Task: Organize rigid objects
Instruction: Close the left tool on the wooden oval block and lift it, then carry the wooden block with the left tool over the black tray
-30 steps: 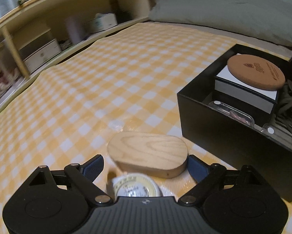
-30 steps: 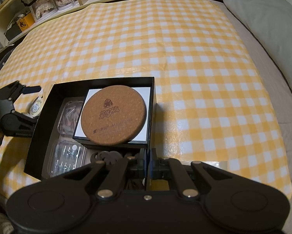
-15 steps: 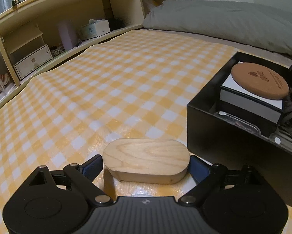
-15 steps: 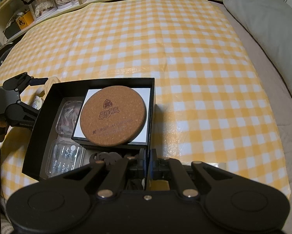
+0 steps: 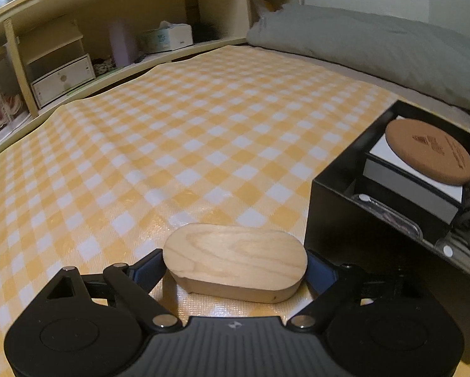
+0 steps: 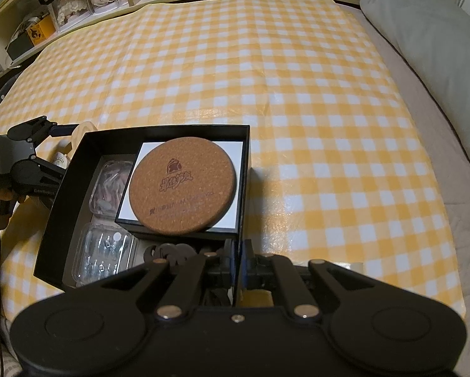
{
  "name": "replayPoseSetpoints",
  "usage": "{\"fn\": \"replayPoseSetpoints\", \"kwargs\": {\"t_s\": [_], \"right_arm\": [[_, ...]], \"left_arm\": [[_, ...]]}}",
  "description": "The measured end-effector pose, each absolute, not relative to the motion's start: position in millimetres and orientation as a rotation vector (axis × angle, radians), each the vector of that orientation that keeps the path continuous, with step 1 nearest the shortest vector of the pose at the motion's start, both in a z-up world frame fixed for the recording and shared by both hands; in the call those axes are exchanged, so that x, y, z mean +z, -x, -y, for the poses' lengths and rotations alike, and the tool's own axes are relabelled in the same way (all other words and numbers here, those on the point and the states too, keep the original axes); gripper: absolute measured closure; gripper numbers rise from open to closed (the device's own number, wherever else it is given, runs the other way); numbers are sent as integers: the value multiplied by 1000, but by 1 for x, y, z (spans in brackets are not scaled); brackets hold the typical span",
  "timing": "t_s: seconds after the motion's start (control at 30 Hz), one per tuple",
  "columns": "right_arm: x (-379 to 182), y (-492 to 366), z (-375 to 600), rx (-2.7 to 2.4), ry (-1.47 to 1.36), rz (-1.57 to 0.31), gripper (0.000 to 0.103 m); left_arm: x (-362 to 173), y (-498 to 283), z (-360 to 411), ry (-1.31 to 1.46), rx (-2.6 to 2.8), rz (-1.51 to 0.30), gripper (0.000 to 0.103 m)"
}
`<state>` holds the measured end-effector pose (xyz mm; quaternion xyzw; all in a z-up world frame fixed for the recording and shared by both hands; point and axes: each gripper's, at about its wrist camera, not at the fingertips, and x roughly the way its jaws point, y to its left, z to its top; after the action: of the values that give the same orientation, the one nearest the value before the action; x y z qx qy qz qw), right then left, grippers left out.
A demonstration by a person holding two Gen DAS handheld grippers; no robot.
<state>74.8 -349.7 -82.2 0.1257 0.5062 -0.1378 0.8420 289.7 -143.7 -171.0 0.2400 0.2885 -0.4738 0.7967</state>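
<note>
In your left wrist view, the left gripper (image 5: 236, 268) grasps the wooden block (image 5: 236, 256) end to end: its blue fingers (image 5: 148, 271) press on the two rounded ends. The jaws have just been closing a little, with the block between them. The block's long axis runs left to right across the view, crosswise to the way the gripper points, with its broad grained face up. It sits low over the yellow checked cloth (image 5: 178, 144); whether it touches the cloth you cannot tell from here. Just right of it stands the black box (image 5: 354, 229), near but apart. Inside, a cork coaster (image 5: 429, 155) lies flat on a white-topped box (image 5: 413, 185).

In your right wrist view, the right gripper (image 6: 238, 264) is clenched on the black box's near right wall, one finger inside and one outside. The coaster lies in the far right part of the box, with two clear plastic cases (image 6: 109, 251) along the left side and some dark rings (image 6: 172, 251) at the near edge. At the box's far left corner, only one pale rounded end of the block shows beside the left gripper's finger.
</note>
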Motion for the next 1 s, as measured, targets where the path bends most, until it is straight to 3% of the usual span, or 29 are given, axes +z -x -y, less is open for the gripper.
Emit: {"fn": "replayPoseSetpoints", "kwargs": {"t_s": [0.7,1.0], "right_arm": [[-83,-73,354,-307,-300,-1062,100],[-83,-72,356,-309,-306,-1060,100]], "left_arm": [[-62,-223,145,-226,-770,-602,11],[-54,-168,152,-85,-699,-685,11]]}}
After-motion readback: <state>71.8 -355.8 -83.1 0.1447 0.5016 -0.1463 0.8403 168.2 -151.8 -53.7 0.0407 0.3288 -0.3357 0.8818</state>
